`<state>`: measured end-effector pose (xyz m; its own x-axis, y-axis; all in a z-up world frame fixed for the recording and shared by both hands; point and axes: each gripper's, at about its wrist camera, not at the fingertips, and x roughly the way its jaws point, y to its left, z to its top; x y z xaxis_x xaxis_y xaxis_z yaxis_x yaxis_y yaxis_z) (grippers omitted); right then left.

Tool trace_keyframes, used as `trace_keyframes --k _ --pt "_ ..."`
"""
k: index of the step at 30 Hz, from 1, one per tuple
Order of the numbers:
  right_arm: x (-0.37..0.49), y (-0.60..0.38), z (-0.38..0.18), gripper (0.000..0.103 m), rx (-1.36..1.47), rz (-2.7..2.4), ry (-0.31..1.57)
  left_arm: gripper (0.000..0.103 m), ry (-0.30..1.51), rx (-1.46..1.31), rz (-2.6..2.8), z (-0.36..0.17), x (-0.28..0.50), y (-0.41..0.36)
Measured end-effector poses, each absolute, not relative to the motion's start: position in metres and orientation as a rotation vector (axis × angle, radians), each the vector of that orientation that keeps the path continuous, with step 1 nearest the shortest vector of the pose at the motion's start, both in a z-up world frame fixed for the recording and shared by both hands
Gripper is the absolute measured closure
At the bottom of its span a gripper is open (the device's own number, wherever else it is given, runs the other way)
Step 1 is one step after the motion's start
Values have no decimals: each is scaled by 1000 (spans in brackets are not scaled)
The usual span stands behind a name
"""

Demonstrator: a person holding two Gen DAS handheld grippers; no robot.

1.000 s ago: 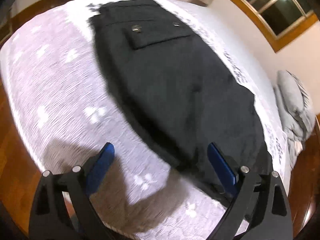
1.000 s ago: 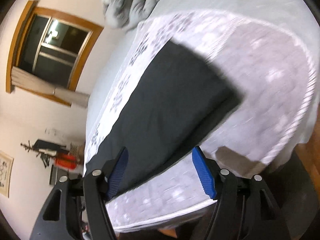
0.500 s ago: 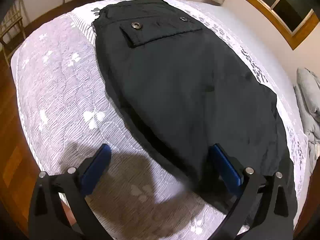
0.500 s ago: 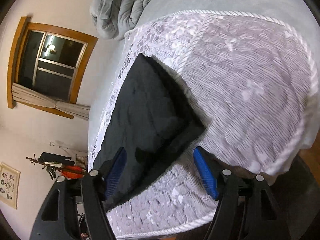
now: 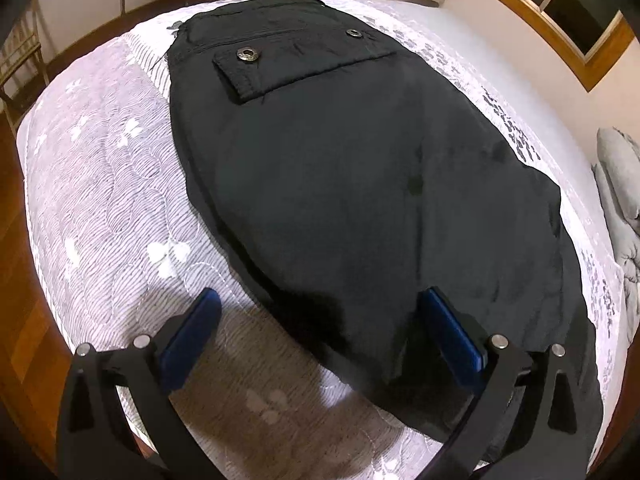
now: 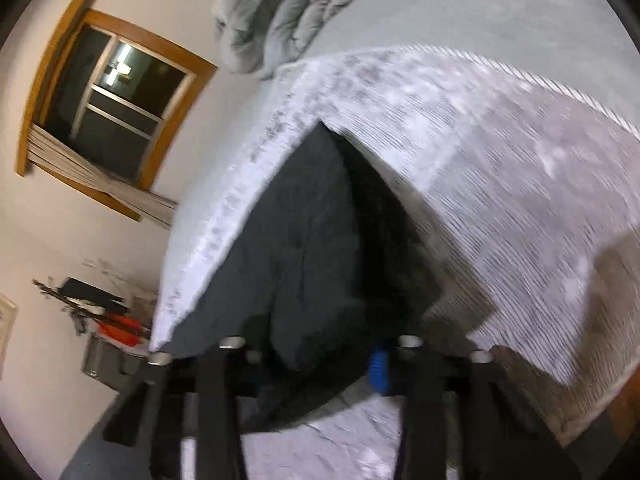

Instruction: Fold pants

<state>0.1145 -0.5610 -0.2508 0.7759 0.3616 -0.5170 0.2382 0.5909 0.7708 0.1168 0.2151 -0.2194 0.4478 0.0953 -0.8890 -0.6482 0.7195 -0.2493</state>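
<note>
Here the black pants [image 5: 360, 184] lie flat on the bed [image 5: 100, 184], spread over a pale lilac quilt with white flower prints. The waistband end is at the far side in the left wrist view, where a flapped pocket [image 5: 304, 68] with two metal snaps faces up. The left tongs [image 5: 320, 316] stand wide, low over the near long edge of the pants; their jaws have just been opening. One blue pad sits over the bare quilt, the other over the dark cloth, and neither pad presses on the fabric.

In the right wrist view, which is blurred, the right tongs [image 6: 320, 360] are narrow; their jaws have just been closing, and dark cloth of the pants [image 6: 304, 248] bunches up between them, so they appear to grip the leg end. A crumpled grey duvet [image 6: 280, 16] lies at the far end of the bed, and a wood-framed window [image 6: 112, 104] is on the wall beyond.
</note>
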Motion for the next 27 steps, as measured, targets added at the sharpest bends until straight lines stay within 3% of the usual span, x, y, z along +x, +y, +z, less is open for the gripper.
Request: trace_keyframes --k 10,13,18,27 --pt "144 -570 -160 84 713 108 653 3 1022 -572 415 -208 134 179" --pt "151 -583 -170 84 697 42 711 2 1023 -542 412 -210 140 161" --pt "154 -599 -233 84 774 -38 836 2 981 -495 433 -214 140 146" --pt "139 -604 -259 83 858 -54 801 3 978 -526 423 -206 130 154"
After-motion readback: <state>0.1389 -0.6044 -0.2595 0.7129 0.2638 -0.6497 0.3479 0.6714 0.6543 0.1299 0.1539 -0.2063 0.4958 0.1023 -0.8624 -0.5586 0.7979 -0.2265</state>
